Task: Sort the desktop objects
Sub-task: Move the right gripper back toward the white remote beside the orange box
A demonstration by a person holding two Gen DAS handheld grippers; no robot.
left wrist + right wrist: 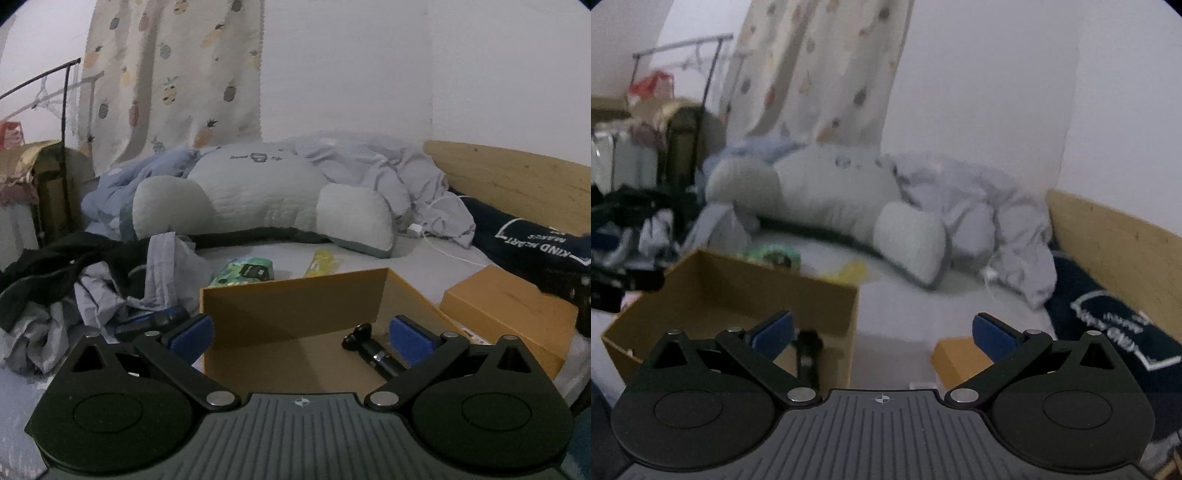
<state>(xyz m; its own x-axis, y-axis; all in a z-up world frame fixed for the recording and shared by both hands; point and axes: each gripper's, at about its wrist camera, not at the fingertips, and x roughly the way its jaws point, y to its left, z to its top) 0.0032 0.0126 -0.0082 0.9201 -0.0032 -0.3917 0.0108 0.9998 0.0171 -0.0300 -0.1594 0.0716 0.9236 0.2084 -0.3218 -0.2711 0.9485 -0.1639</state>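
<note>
We see an open mustard-brown cardboard box [295,310] lying on the pale grey bedsheet [417,258], and we take it as our landmark. Inside it, on its floor near its right wall, lies a short black cylindrical tool with a round knobbed head and a silver ring [373,352], tilted with the head towards the box's back wall. Just left of the box, outside it, a dark blue and black cylindrical object [155,321] rests against crumpled grey and black clothes [74,280]. Behind the box lie a green printed packet [245,271] and a flat yellow packet [323,262]. To the right of the box sits a closed mustard-brown box lid or second box [506,314].

Our left gripper [301,332] hangs over the box's near part with its blue-padded fingers spread wide, pinching nothing. Our right gripper [882,330] is likewise spread and empty; in its blurred view it hovers over the bare sheet to the right of the box [738,295], between it and the second brown piece [955,356].

Well behind the box a pale quilted backrest pillow with two arms [258,206] leans on a rumpled lilac-grey duvet [388,173]. A dark navy cushion with white lettering [528,236] lies to the right by a light wooden bed board [517,181]. A pineapple-print curtain [173,74] hangs on the white wall, with a black clothes rail [66,92] far left.
</note>
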